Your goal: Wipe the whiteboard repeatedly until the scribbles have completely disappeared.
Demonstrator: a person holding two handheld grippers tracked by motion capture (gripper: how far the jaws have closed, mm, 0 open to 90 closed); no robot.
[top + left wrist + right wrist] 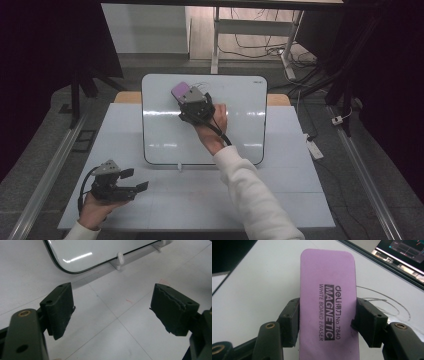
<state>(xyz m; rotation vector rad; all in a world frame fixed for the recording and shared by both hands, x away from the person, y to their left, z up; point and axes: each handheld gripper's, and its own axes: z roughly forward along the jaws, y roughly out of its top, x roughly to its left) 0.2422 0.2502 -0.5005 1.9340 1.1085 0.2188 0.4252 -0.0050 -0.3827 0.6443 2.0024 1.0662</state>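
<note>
Here, the purple eraser (pixel 328 302) is up on the whiteboard (pixel 240 125), near its top edge, beside some thin pen lines (pixel 384 302). The right tongs (pixel 327 320) squeeze it from both sides, about half open, with the pads pressed flat on its long edges. The whiteboard lies on the white surface (pixel 280 195). Well apart, near the front left corner, the left tongs (pixel 112 312) stand wide open over the surface, with nothing between them.

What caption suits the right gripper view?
Right gripper clamps a purple whiteboard eraser over pen marks on the whiteboard.
</note>
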